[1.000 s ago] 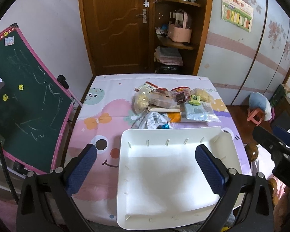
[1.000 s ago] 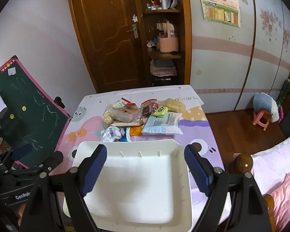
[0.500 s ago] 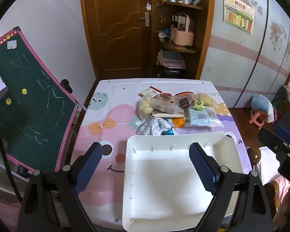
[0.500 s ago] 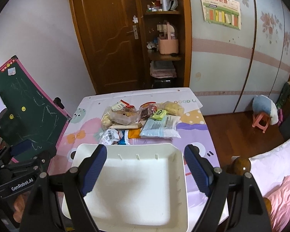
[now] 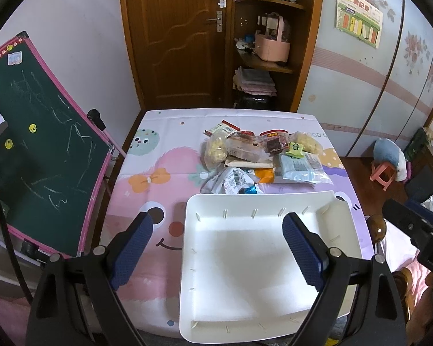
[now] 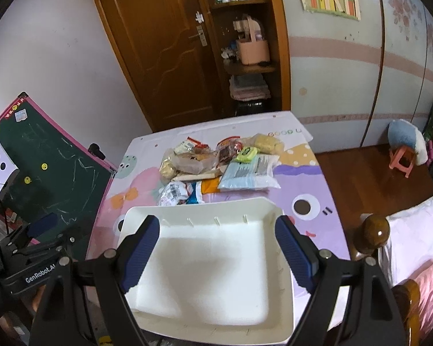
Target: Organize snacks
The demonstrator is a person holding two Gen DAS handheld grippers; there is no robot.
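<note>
Bedroom; table (image 5: 147, 155) under cartoon cloth, wooden door (image 5: 173, 37) and shelf behind. Nearest: both grippers hover over empty white tray (image 5: 245, 259) at table's near edge. Left gripper (image 5: 216, 248) jaws spread wide, having narrowed a little just now, nothing between them. Right gripper (image 6: 216, 248) jaws released, empty. Beyond tray: snack pile (image 5: 259, 155), loose packets, crumpled wrapper (image 5: 231, 183) just beside far rim. Step, likely: sorting not begun. Next: reach past tray, pinch nearest packet, carry it back into tray.

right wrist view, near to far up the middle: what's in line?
Right tongs → white tray → crumpled silver wrapper → clear bag of brown pastry → far table edge → wooden door
</note>
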